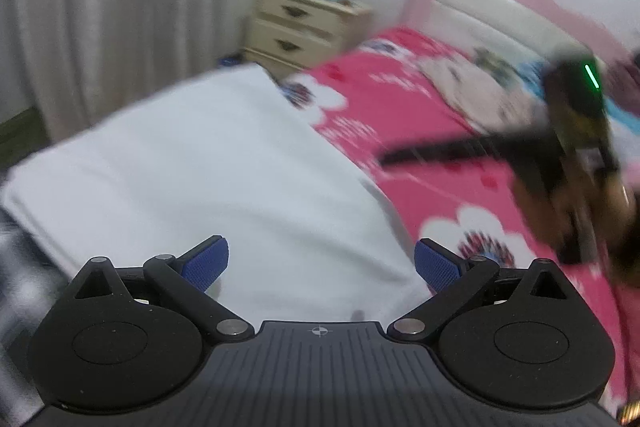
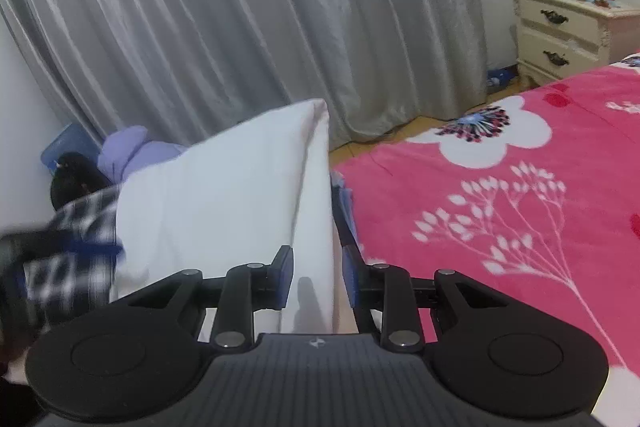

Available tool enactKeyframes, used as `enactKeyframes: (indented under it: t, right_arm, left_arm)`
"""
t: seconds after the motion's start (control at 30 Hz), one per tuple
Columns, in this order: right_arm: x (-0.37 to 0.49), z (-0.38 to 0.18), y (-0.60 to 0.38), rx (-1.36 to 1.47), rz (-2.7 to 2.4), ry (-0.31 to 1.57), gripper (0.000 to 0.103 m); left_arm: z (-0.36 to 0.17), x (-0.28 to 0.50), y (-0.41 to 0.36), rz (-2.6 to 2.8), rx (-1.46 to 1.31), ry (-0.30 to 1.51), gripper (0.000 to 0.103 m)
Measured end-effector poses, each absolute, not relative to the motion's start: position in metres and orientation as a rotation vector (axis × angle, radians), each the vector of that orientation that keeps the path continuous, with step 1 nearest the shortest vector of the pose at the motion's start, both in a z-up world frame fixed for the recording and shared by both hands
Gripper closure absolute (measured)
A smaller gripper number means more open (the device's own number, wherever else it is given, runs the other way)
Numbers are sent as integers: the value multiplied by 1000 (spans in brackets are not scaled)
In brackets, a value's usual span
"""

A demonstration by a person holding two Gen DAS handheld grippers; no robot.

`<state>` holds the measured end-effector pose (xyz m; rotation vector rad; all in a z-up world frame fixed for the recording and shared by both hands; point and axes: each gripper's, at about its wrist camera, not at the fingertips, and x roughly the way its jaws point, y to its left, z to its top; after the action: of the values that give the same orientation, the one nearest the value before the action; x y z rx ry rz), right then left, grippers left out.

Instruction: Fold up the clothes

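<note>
White cloth (image 2: 224, 195), a folded garment, fills the space right in front of both cameras. It lies on the bed (image 2: 500, 195) near its edge, over the pink flowered cover. Its right-hand fold stands up between the fingers of the right gripper (image 2: 316, 279), which look pinched on it. The left gripper (image 1: 320, 263) hovers over the cloth with fingers spread and nothing between them. A checked garment (image 2: 76, 239) sits just beside the white one. From here the thin pinch could slip as the fold is carried over, letting the layers sag unevenly. The empty left fingers give no support, so the stack may skew toward the bed edge.
</note>
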<state>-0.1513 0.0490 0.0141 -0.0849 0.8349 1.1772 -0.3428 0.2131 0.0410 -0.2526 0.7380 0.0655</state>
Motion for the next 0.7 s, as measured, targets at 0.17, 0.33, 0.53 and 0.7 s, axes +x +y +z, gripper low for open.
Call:
enactKeyframes:
  t: [0.17, 0.33, 0.53, 0.7]
  right_arm:
    - [-141, 12, 74, -63, 1220, 848, 73]
    - [-143, 4, 99, -103, 1261, 878, 73]
    - [-148, 0, 104, -96, 1270, 891, 99]
    - [-163, 22, 101, -141, 1274, 768, 100]
  left_arm:
    - [20, -335, 198, -42, -198, 813, 3]
    - [10, -338, 192, -73, -149, 827, 3]
    - [7, -347, 189, -101, -132, 812, 3]
    - [5, -349, 186, -154, -144, 813, 3]
